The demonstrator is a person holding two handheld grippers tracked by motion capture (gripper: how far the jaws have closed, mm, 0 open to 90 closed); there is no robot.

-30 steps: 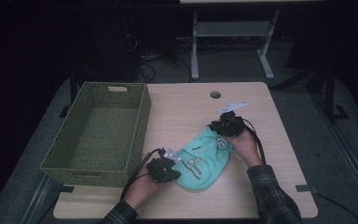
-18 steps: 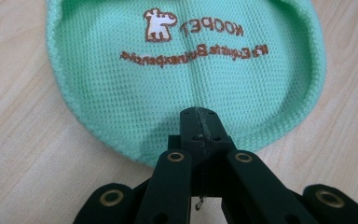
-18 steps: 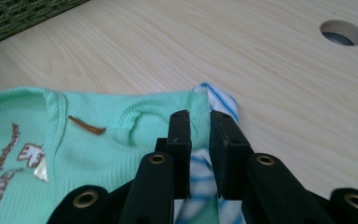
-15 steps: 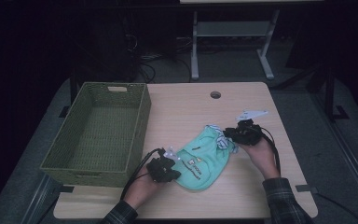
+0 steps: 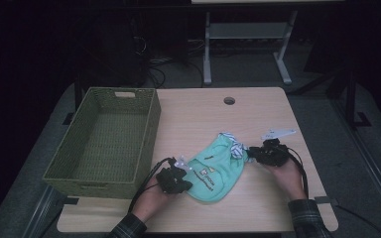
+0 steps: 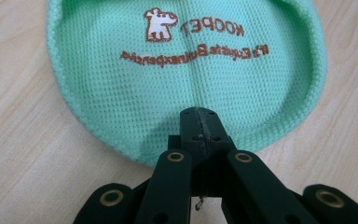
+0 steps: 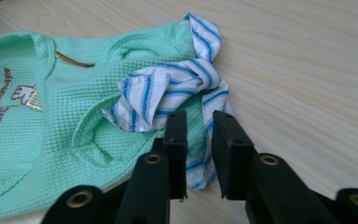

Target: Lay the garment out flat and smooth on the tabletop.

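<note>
Left gripper view: gripper pinches garment hem.

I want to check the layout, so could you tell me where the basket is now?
In the high view the basket stands on the table's left side, left of the green garment.

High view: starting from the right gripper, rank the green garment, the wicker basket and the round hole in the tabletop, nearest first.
From the right gripper:
1. Green garment, right at its jaws, toward the left.
2. Round hole, farther up the table.
3. Wicker basket, across at the table's left side.
</note>
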